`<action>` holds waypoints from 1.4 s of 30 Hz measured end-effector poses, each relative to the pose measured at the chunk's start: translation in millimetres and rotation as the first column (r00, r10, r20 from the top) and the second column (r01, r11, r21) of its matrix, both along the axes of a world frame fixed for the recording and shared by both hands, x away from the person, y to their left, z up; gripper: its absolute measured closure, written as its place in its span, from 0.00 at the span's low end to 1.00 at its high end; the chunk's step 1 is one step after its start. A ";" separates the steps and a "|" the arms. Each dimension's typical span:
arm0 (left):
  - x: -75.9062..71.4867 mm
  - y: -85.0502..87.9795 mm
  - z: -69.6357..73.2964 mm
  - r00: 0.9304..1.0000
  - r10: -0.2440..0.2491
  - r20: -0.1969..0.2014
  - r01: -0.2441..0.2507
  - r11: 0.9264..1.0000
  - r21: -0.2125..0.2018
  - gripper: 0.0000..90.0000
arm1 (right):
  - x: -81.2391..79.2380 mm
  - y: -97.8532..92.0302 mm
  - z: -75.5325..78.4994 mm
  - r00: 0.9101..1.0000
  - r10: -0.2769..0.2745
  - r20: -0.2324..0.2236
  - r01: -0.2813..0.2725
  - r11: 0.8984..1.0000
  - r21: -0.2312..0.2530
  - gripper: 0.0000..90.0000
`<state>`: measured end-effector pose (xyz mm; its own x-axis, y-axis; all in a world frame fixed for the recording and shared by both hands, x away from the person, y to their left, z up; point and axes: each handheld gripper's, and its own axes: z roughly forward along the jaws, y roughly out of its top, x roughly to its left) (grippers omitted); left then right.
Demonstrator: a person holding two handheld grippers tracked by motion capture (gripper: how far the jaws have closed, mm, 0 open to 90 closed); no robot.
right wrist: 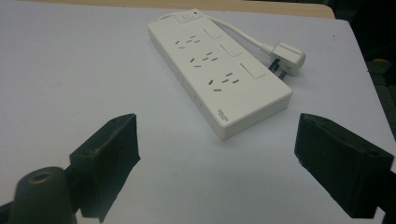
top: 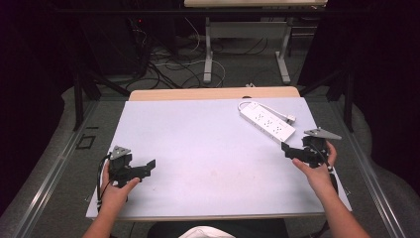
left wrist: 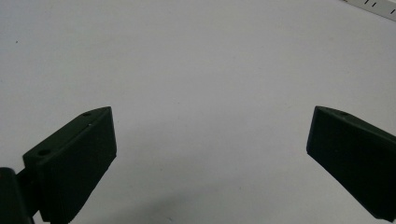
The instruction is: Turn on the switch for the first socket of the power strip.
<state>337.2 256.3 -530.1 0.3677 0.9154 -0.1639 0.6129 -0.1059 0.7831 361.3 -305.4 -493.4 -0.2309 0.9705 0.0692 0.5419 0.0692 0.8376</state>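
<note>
A white power strip (top: pixel 267 124) lies flat at the far right of the white tabletop (top: pixel 198 148), its cord looped back so the plug (top: pixel 289 118) rests beside it. My right gripper (top: pixel 287 148) hovers just short of the strip's near end, jaws open and empty. In the right gripper view the power strip (right wrist: pixel 219 74) lies straight ahead, its near end level with the jaw tips of that gripper (right wrist: pixel 217 144), and the plug (right wrist: pixel 287 58) lies to its right. My left gripper (top: pixel 148 165) is held at the near left, open over bare tabletop (left wrist: pixel 201 70), the gripper (left wrist: pixel 210 140) holding nothing.
A strip of wooden table edge (top: pixel 213 93) shows beyond the white surface. Behind it, cables (top: pixel 168 64) lie on the floor around the legs of another desk (top: pixel 208 49). Metal rails (top: pixel 49 173) flank the table on both sides.
</note>
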 end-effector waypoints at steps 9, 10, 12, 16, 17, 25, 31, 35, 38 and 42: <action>-0.7 -0.2 0.2 1.000 -0.001 0.001 0.001 1.000 0.006 0.02 | 13.6 1.0 20.2 1.000 0.020 -0.009 -0.019 1.000 0.004 0.18; -0.7 -0.2 0.2 1.000 -0.001 0.001 0.001 1.000 0.006 0.02 | 14.7 1.3 21.7 1.000 0.020 -0.015 -0.020 1.000 0.005 0.19; -0.7 -0.1 0.2 1.000 -0.003 0.002 0.003 1.000 0.005 0.02 | 16.9 1.9 24.2 1.000 0.023 -0.022 -0.023 1.000 -0.002 0.20; -0.6 -0.5 -0.1 1.000 0.001 0.007 -0.001 1.000 0.004 0.02 | 22.0 4.4 28.4 0.999 0.031 -0.022 -0.031 1.000 0.001 0.24; -0.5 -1.4 -0.8 1.000 0.009 0.015 -0.009 1.000 0.003 0.02 | 23.1 4.2 30.2 0.999 0.036 -0.026 -0.037 0.999 -0.005 0.25; -0.5 -1.9 -0.9 1.000 0.010 0.018 -0.010 1.000 0.002 0.02 | 33.0 9.0 41.8 0.997 0.063 -0.047 -0.064 0.998 -0.009 0.28; -0.7 -1.6 -0.6 1.000 0.011 0.017 -0.011 1.000 0.002 0.02 | 42.4 11.9 50.4 0.995 0.079 -0.055 -0.080 0.996 -0.028 0.31; -0.7 -1.6 -0.6 1.000 0.010 0.018 -0.010 1.000 0.002 0.02 | 48.7 14.3 57.1 0.994 0.091 -0.060 -0.093 0.995 -0.044 0.33; -0.6 -1.5 -0.6 1.000 0.010 0.018 -0.010 1.000 0.001 0.02 | 51.7 16.2 61.0 0.993 0.097 -0.065 -0.101 0.993 -0.057 0.34; -0.5 -1.4 -0.6 1.000 0.010 0.019 -0.010 1.000 0.001 0.02 | 57.4 19.5 69.2 0.992 0.107 -0.061 -0.112 0.991 -0.074 0.37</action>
